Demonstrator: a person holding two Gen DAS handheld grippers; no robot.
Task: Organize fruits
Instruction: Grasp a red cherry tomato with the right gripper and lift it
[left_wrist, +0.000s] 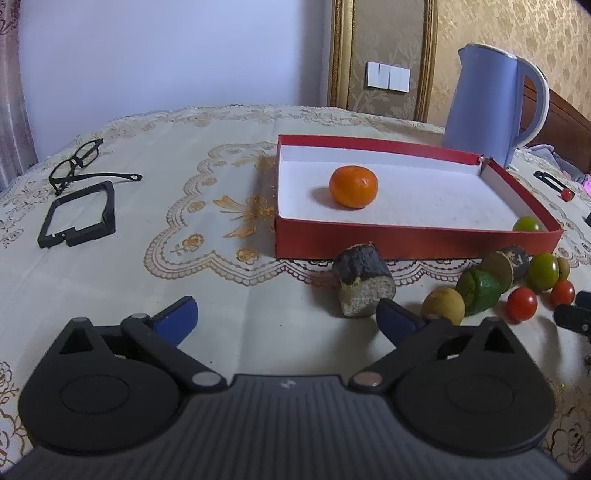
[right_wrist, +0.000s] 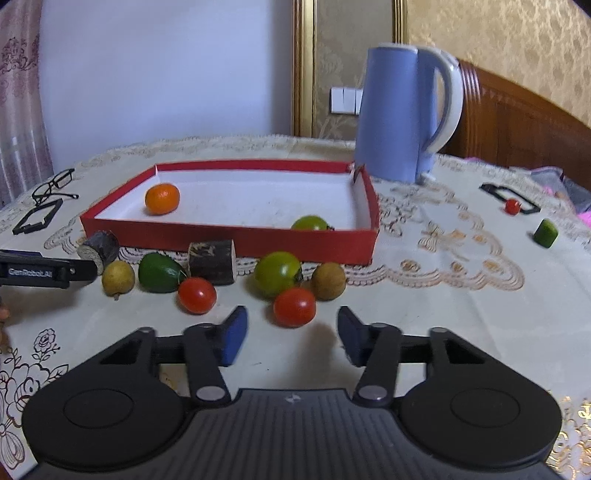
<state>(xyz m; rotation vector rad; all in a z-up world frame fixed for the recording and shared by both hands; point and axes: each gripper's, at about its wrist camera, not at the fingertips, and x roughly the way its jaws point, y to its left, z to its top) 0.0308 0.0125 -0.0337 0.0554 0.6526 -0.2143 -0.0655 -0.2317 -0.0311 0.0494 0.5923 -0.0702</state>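
A red box with a white floor holds an orange mandarin and a green tomato. In front of it lie loose fruits: red tomatoes, a green tomato, brown longans, a green piece and dark sugarcane chunks. My left gripper is open and empty, left of the nearest chunk. My right gripper is open, just short of a red tomato.
A blue kettle stands behind the box. Glasses and a black frame lie at the left. A small red tomato, a green piece and a black frame lie at the right.
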